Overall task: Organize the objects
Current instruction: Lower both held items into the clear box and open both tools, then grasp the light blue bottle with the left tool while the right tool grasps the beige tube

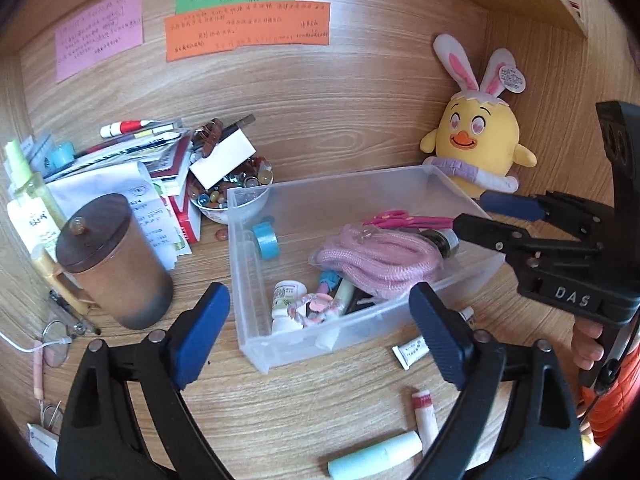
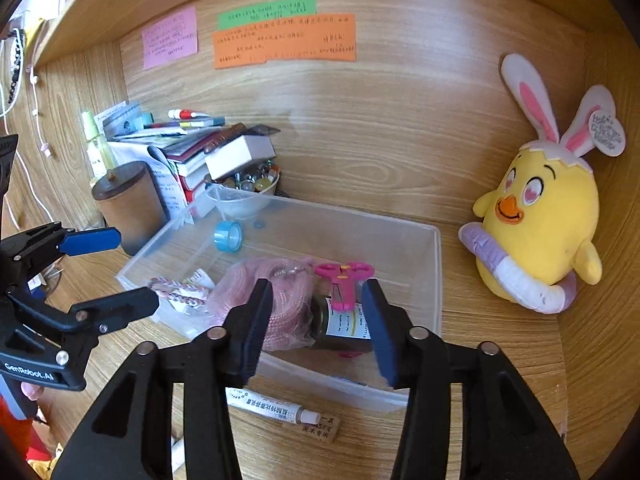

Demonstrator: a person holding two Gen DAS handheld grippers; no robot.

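You are holding your left gripper wide apart at the bottom of its frame, nothing between its blue pads, over the near wall of the clear plastic bin at centre. Your right gripper is standing partly open above the dark bottle lying in the bin beside the pink rope and pink scissors; the pads are probably not touching it.

Black hand-held gripper, blue pads, silver screws.
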